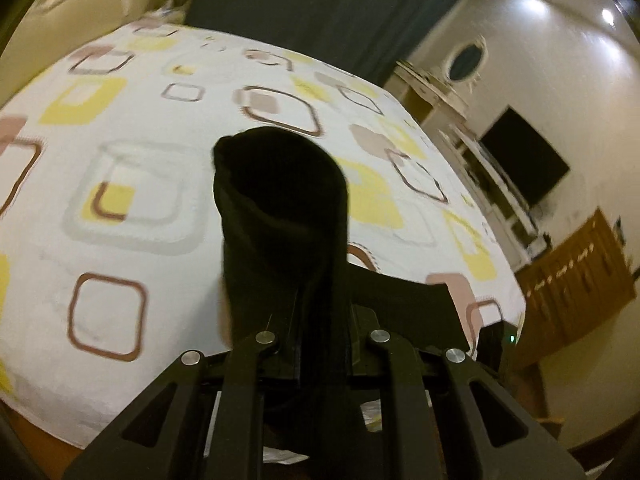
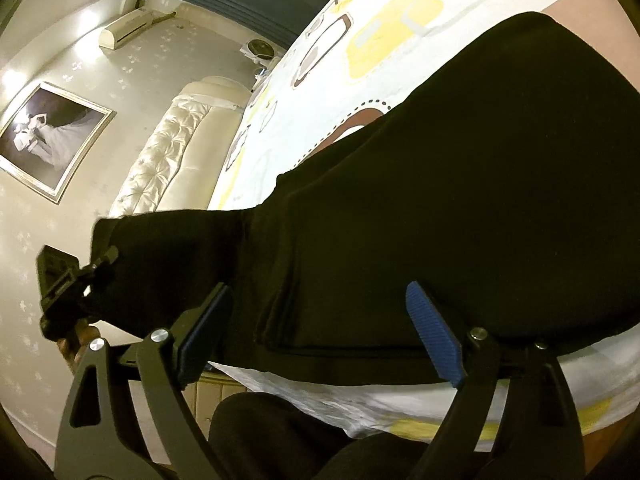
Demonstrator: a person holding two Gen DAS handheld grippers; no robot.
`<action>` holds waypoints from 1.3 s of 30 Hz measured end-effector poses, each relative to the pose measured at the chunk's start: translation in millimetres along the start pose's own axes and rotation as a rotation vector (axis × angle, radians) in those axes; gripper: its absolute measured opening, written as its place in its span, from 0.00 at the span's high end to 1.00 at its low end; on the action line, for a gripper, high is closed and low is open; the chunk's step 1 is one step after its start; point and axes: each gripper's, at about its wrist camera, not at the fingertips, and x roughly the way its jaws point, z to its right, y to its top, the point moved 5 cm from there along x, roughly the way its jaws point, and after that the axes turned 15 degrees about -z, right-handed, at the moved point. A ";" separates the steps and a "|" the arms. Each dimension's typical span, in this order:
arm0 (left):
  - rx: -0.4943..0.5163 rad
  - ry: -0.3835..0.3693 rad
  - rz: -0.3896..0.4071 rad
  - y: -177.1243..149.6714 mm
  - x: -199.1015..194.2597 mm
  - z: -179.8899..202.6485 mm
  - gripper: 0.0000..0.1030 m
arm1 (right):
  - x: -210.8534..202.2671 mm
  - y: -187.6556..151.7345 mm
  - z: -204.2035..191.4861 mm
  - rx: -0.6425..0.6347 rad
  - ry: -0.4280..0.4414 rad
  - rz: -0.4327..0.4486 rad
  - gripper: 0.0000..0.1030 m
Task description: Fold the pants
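The black pants lie spread on the bed's patterned sheet, near its front edge. My right gripper is open; its blue pads stand wide on either side of the folded cloth edge without pressing it. One end of the pants is lifted off to the left, where my left gripper is shut on it. In the left wrist view that black cloth bunches up between my left gripper fingers and hides their tips, with the sheet below.
A cream tufted headboard stands at the bed's far end. A television and a wooden cabinet are along the wall beyond the bed. A person's dark-clothed leg is under the right gripper.
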 end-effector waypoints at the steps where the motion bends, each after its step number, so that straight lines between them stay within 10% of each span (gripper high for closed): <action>1: 0.021 0.014 -0.003 -0.2 7.0 11.4 0.87 | 0.3 0.4 0.6 0.002 0.006 0.000 0.14; 15: 0.153 0.174 -0.073 -15.8 103.5 89.9 0.87 | -1.8 0.1 4.0 0.028 0.056 0.018 0.14; 39: 0.230 0.481 -0.106 -42.0 193.9 112.4 0.86 | -60.3 19.4 16.8 0.186 0.086 0.195 0.14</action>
